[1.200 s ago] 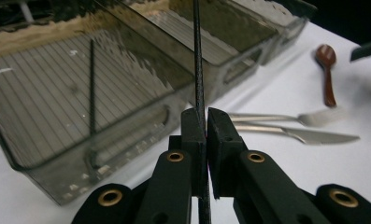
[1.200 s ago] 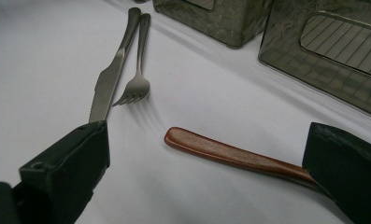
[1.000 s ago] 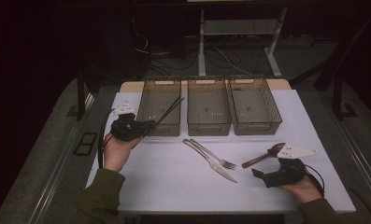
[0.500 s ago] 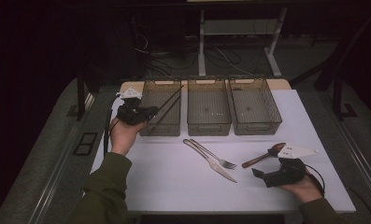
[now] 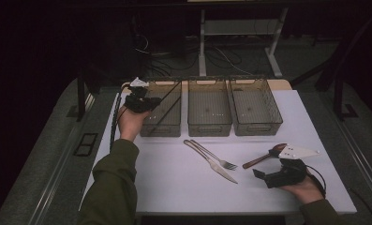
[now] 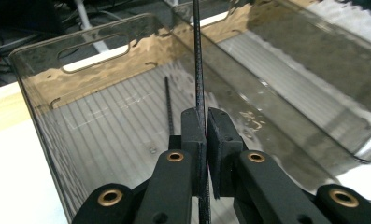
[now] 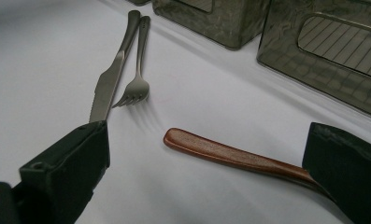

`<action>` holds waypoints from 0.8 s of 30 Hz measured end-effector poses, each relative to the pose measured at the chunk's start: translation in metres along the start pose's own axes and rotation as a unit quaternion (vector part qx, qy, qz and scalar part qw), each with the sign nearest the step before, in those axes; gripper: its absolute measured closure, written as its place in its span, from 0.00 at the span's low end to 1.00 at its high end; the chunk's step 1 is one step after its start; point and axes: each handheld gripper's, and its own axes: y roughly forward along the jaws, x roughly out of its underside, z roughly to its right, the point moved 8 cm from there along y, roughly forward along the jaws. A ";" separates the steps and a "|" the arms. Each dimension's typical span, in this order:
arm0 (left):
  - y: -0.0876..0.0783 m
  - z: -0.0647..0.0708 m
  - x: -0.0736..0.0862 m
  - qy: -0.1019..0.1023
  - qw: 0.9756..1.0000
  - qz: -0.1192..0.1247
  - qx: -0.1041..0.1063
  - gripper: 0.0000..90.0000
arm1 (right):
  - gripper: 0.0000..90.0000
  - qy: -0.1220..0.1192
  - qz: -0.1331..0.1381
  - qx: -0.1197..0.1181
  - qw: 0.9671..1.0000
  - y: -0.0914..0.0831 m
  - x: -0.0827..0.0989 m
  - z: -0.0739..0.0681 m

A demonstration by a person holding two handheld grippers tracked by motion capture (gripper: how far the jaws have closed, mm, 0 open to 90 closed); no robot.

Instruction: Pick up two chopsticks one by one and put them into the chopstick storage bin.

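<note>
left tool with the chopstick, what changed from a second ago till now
The left tool, shut on a black chopstick, moved away from the person and now sits over the left bin, where a second chopstick already lies. The grip did not change. The right tool stayed open beside the wooden spoon; knife and fork did not move.

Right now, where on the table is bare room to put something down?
The near left of the table is bare, bordered by the knife and the sleeve. The right edge beyond the right bin is also free. Around the fork, spoon and right gripper it is crowded.
</note>
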 end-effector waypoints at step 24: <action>0.009 -0.011 0.004 -0.008 1.000 -0.005 -0.020 0.66 | 0.00 0.001 0.000 0.000 1.000 -0.001 0.001 0.000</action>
